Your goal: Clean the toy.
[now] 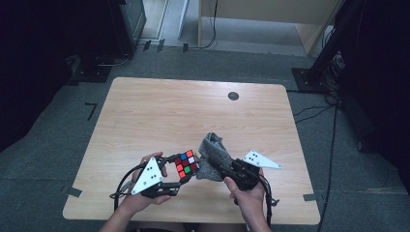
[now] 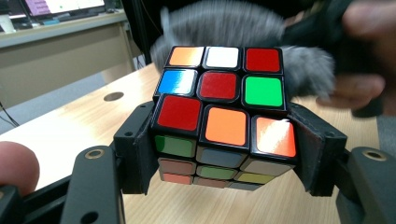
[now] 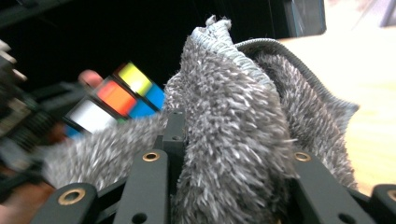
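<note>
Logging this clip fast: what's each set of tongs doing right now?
Left tongs: closed on the puzzle cube, pads against its sides.
Right tongs: closed on the grey fuzzy cloth.

A light wooden table (image 1: 159, 111) is seen across the middle of the high view, with a round dark grommet (image 1: 233, 95) set near its far edge, right of centre. Grey carpet (image 1: 58, 140) is laid around it, marked by strips of dark tape (image 1: 73, 191). A pale wooden desk (image 1: 270, 14) is placed at the top of the frame, and black cables (image 1: 333, 140) are trailed down the right side.
</note>
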### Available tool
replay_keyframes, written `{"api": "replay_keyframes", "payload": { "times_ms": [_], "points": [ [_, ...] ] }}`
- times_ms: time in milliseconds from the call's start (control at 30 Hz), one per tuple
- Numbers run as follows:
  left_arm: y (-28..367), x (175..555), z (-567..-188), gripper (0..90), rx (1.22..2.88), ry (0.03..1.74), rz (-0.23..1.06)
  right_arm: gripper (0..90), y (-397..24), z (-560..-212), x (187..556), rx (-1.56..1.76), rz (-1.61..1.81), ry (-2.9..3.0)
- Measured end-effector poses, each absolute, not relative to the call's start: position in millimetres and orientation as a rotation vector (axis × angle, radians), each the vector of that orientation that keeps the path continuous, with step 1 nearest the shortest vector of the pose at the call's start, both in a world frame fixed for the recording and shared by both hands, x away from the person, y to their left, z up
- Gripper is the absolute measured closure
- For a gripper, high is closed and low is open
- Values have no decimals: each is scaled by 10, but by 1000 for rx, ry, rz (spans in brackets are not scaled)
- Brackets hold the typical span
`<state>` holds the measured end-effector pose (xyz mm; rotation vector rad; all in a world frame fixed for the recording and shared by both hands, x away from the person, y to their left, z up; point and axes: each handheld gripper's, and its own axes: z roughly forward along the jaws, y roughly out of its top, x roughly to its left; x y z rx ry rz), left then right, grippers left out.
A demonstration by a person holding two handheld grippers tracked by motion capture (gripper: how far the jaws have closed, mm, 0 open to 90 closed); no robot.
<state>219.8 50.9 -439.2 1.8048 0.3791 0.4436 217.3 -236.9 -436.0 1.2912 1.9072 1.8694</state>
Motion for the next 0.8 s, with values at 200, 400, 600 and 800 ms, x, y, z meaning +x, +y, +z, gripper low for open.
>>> {"api": "replay_keyframes", "payload": {
  "times_ms": [200,400,600,800],
  "points": [
    [484,2165,-4369,337,1791,368,433,665,-2273,-4248,2074,1185,1942,1874],
    [537,2186,-4346,337,1777,391,451,669,-2277,-4427,2137,1215,1666,1925],
    [476,2173,-4377,337,1803,365,447,666,-2330,-4158,2028,1148,1944,1800],
    [501,2153,-4344,336,1792,361,451,663,-2231,-4312,2065,1149,2021,1841]
  ]
}}
